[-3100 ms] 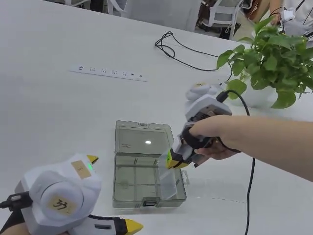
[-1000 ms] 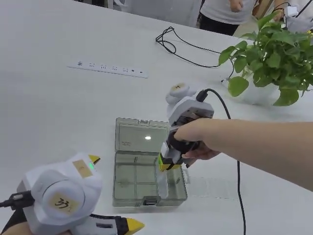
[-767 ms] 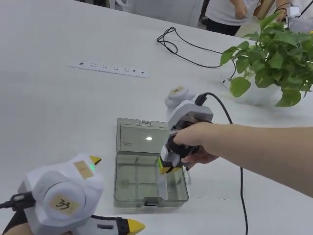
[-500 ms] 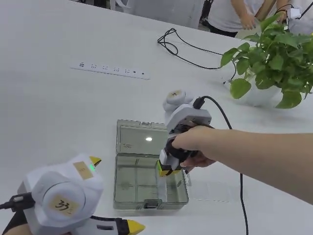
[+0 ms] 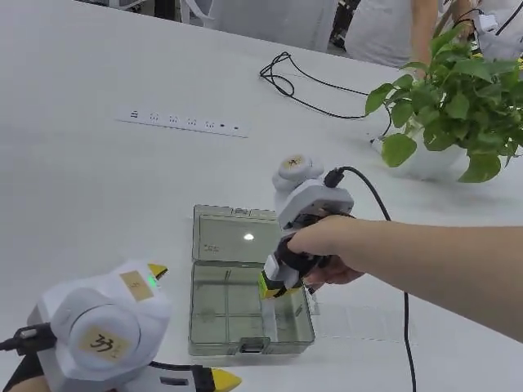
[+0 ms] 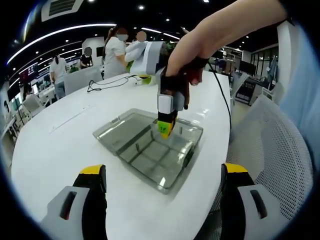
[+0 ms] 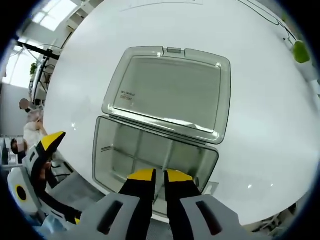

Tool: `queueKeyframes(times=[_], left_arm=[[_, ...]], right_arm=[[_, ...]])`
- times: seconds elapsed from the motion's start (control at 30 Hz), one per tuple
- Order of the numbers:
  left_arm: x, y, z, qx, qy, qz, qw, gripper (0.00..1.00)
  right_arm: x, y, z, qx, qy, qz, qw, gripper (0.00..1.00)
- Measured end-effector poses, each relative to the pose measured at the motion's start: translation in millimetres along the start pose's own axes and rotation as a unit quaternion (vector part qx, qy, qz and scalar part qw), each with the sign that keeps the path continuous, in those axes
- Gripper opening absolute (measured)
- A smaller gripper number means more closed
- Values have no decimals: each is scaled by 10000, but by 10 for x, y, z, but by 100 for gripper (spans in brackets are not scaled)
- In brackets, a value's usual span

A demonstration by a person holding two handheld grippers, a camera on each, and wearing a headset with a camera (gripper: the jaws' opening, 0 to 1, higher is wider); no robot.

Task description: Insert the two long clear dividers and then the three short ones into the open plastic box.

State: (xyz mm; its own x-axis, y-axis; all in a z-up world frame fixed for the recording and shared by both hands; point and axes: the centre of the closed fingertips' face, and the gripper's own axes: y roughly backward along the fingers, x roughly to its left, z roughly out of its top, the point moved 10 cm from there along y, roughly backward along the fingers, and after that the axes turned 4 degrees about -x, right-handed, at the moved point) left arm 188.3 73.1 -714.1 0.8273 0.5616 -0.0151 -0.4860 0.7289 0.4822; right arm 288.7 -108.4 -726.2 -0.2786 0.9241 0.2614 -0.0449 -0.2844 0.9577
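Your box (image 5: 193, 310) sits in the lower middle of the head view on the white tabletop (image 5: 82, 188). Its long axis runs left to right, the lid (image 5: 237, 233) is flipped flat toward the top of the frame, and the latch is on the bottom edge.

Your right claw (image 5: 274, 287) comes in from the right with its tips aimed down into the right-hand part of the box. They're pressed almost together on one thin clear divider (image 5: 268, 318). That divider stands on edge, and its long axis runs from the claw down the frame to the box's front wall, so crosswise to the box. In the right gripper view there's just a sliver between the yellow tips. Other clear dividers already make a grid inside the box, but they're too see-through for me to count.

Your left claw (image 6: 162, 170) is spread wide at the lower left of the head view, apart from the box, gripping nothing.

Writing-wise, the tan sticker (image 5: 102, 345) on the left claw's body reads "33", handwritten. The small print (image 5: 211, 245) on the lid is too tiny to read, and I can't make out the top sticker (image 5: 292, 162) on the right claw either.

Counts:
- one box
- two claws
- one white power strip (image 5: 181, 122) lying left to right at upper left
- one potted plant (image 5: 458, 90) at upper right
- one black cable (image 5: 302, 77) looped at top centre
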Motion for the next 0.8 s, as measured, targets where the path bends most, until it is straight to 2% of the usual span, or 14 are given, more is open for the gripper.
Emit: queueKeyframes(times=[0.03,0.17,0.27,0.3,0.37,0.47,0.53,0.6,0.8], left_arm=[[2,0,-1,10,-3,0,10000,97],[0,3,1,29,-9,0,10000,97],[-10,4,10,35,-25,-7,10000,97],[-14,5,15,33,-26,-11,10000,97],[-18,7,19,27,-31,-3,10000,97],[-25,15,25,27,-28,-2,10000,97],[-24,22,24,34,-16,7,10000,97],[-22,32,27,29,-8,18,10000,98],[-19,56,38,18,-3,56,10000,98]], right_arm=[[-1,7,-10,-7,-112,73,9999,11],[20,30,-31,-164,-193,351,9991,21],[49,31,-56,-230,-221,519,9981,33],[65,26,-68,-292,-190,683,9971,34],[69,25,-81,-375,-236,728,9964,42],[86,26,-95,-553,-93,769,9955,58],[101,32,-96,-692,-119,938,9931,67],[97,44,-111,-724,-186,950,9927,75],[100,61,-138,-930,-88,1035,9902,87]])
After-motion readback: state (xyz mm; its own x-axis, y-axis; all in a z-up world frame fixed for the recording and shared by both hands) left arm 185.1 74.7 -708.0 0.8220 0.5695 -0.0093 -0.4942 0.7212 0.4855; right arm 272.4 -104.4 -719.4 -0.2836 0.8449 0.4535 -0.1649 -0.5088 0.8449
